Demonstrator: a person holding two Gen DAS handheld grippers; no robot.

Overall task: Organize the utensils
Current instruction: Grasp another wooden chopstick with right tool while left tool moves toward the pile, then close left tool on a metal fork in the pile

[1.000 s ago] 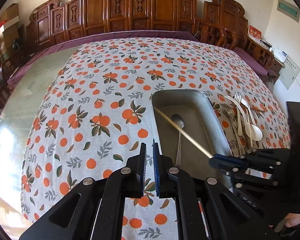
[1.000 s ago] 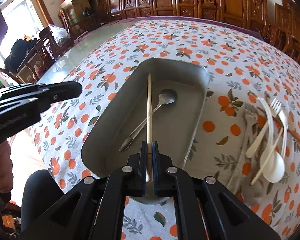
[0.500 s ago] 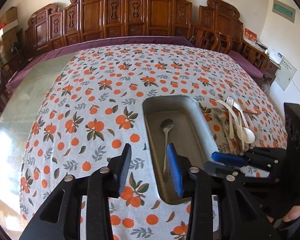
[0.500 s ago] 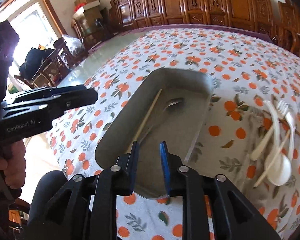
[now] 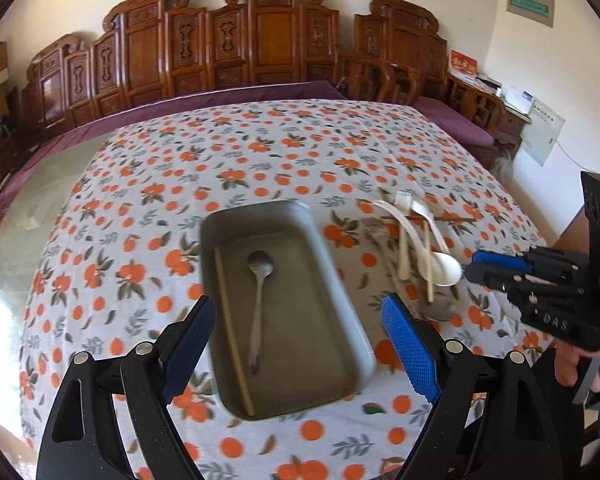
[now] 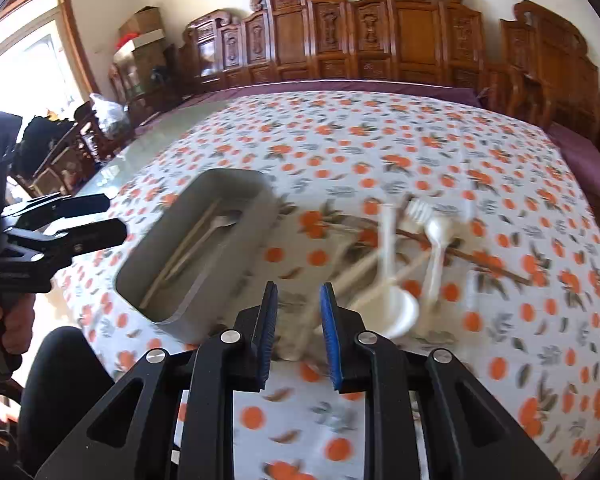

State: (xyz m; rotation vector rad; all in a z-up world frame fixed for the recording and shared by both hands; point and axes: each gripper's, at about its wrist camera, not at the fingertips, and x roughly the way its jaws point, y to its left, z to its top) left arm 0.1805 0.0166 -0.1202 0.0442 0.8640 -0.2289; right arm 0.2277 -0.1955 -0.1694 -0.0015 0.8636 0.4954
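Observation:
A grey metal tray (image 5: 340, 312) (image 6: 220, 284) lies on the orange-print tablecloth. In it lie a metal spoon (image 5: 258, 300) (image 6: 216, 226) and a pale wooden chopstick (image 5: 232, 328) (image 6: 180, 254). To its right is a pile of white plastic spoons and a fork (image 5: 424, 236) (image 6: 396, 280) with a dark chopstick (image 6: 480, 258) under them. My left gripper (image 5: 300, 340) is wide open and empty above the tray's near end. My right gripper (image 6: 298, 332) (image 5: 470, 266) is open and empty, close to the near end of the pile.
Carved wooden chairs (image 5: 260, 48) line the far side of the table. A bare glass strip of the table (image 5: 28, 184) runs along the left. The near table edge is just below the grippers.
My right gripper let go of the pale chopstick, which now lies in the tray, opened and swung right toward the plastic pile. My left gripper opened wide and pulled back.

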